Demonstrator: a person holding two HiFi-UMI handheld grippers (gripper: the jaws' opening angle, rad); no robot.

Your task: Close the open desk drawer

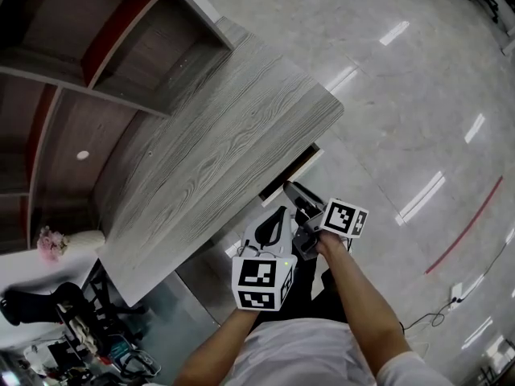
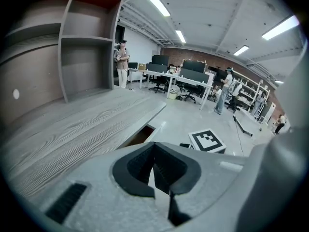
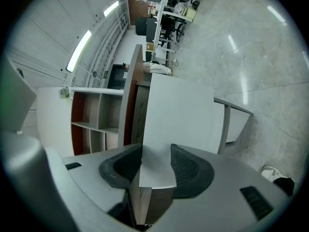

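The grey wood-grain desk (image 1: 217,151) has a drawer (image 1: 291,170) standing a little way out under its near right edge, a dark gap showing behind its white front. In the right gripper view my right gripper (image 3: 156,151) straddles the edge of the white drawer front (image 3: 178,115), and both pads lie against it. In the head view that gripper (image 1: 293,191) sits right at the drawer. My left gripper (image 1: 281,213) hangs just beside it, jaws together and empty. In its own view the left gripper (image 2: 154,146) looks over the desk top to the drawer gap (image 2: 140,135).
Open shelves (image 1: 121,47) rise at the back of the desk. Glossy floor (image 1: 418,95) with a red line (image 1: 463,232) spreads to the right. A vase of flowers (image 1: 76,240) and clutter lie at the lower left. Office desks and people (image 2: 121,57) stand far off.
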